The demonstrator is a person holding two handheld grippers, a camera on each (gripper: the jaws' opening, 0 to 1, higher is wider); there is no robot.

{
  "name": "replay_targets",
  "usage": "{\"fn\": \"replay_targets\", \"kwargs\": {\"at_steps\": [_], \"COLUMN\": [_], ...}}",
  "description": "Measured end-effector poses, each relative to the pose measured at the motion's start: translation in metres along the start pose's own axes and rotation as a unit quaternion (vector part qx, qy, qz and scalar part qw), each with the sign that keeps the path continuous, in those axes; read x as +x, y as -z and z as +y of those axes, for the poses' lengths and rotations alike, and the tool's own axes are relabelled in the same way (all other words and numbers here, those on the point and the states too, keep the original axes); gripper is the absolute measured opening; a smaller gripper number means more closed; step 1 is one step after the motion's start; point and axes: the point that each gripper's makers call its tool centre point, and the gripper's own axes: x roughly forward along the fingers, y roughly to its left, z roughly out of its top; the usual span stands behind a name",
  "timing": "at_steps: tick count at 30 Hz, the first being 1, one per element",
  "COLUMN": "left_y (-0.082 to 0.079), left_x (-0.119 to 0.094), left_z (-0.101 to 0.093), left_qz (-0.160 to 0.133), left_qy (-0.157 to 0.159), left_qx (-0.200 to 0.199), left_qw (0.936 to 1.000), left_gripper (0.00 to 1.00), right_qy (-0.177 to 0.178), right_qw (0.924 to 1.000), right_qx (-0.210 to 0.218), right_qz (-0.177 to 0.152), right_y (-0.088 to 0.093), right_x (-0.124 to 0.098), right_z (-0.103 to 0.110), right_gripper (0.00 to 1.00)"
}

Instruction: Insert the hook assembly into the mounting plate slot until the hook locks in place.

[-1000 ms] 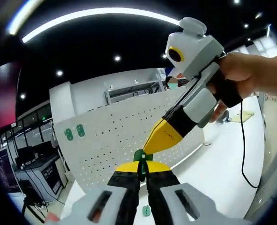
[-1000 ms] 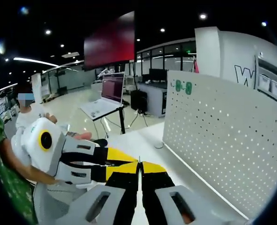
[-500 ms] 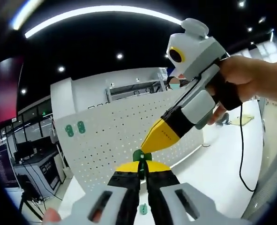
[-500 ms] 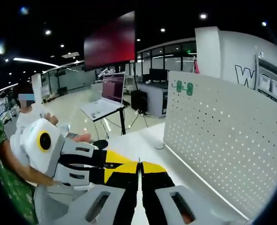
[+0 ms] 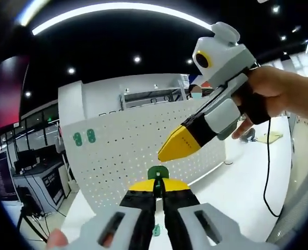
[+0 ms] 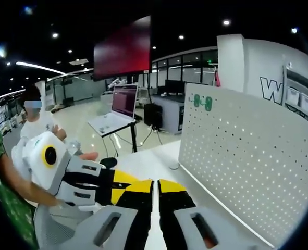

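Note:
A green hook piece [image 5: 158, 173] sticks up between the yellow tips of my left gripper [image 5: 159, 185], which is shut on it. Behind it stands the white pegboard mounting plate [image 5: 127, 151], with two green hooks [image 5: 84, 137] fixed at its upper left corner. My right gripper [image 5: 170, 150] comes in from the right in a person's hand. Its yellow tip looks shut and hangs just above and right of the held hook, apart from it. In the right gripper view my right gripper [image 6: 155, 187] lies beside the left gripper's yellow tip [image 6: 123, 188], before the pegboard [image 6: 237, 172] and its green hooks [image 6: 202, 102].
A small green part [image 5: 156, 229] lies on the white table [image 5: 237, 187] below my left jaws. A black cable [image 5: 268, 172] trails across the table at the right. A person [image 6: 36, 122] sits at the left, near a laptop [image 6: 123, 101] on a stand.
The right gripper's tip has lifted up and away from the green hook, which it was touching a second ago. The left gripper still holds the hook; both views drifted slightly.

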Motion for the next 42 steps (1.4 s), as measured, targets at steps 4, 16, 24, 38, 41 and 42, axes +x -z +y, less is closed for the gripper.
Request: {"fn": "replay_targets", "kwargs": {"at_steps": [4,16,24,38,41,42], "left_y": [0.0,-0.004,-0.007,-0.02,-0.025,-0.026], "left_x": [0.002,0.006,0.008,0.012,0.013,0.013], "left_z": [0.0,0.006,0.011,0.023,0.026,0.028], "left_qz": [0.001,0.005,0.007,-0.001,-0.003,-0.003], "left_qy": [0.0,-0.003,-0.011,-0.022,-0.025,-0.027], "left_qx": [-0.002,-0.02,-0.035,-0.061,-0.065,-0.067], "left_qw": [1.0,0.9998,0.9993,0.9979,0.9976,0.9974], "left_gripper": [0.03,0.03,0.03,0.03,0.03,0.03], "right_qy": [0.005,0.036,0.048,0.065,0.073,0.078], "right_qw": [1.0,0.9989,0.9977,0.9924,0.9902,0.9894], "right_qx": [-0.003,0.005,0.02,0.027,0.007,0.0], "right_qz": [-0.005,-0.029,-0.044,-0.101,-0.119,-0.122], "right_y": [0.0,-0.002,0.0,-0.005,-0.008,-0.009], "right_x": [-0.003,-0.021,-0.038,-0.061,-0.069,-0.071], "right_z": [-0.002,-0.02,-0.03,-0.034,-0.03,-0.03], "right_gripper": [0.07,0.29,0.47,0.91,0.96,0.97]}}
